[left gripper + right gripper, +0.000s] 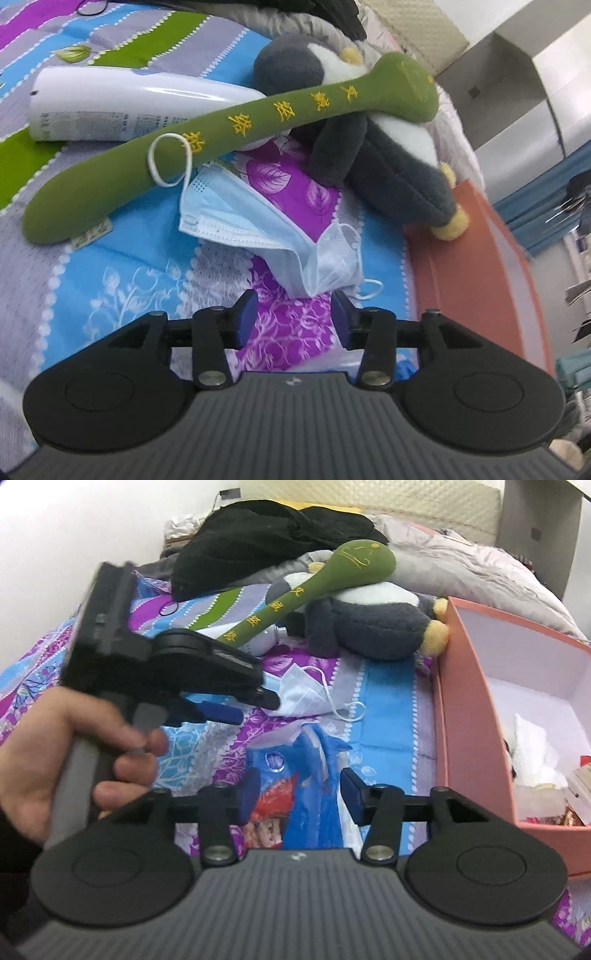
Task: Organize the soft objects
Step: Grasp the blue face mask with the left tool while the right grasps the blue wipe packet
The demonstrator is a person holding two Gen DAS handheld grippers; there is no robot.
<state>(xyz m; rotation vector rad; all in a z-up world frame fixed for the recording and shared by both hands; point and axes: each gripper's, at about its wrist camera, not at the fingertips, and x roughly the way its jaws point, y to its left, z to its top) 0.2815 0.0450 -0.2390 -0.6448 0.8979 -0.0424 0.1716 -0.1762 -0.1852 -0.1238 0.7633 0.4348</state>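
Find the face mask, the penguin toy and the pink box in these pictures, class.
face mask (236,218): left wrist view, on its blue pleated front.
penguin toy (373,627): right wrist view, on its grey body.
pink box (469,716): right wrist view, on its outer left wall.

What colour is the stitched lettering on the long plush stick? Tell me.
Yellow, on the green plush stick; clearest in the left wrist view.
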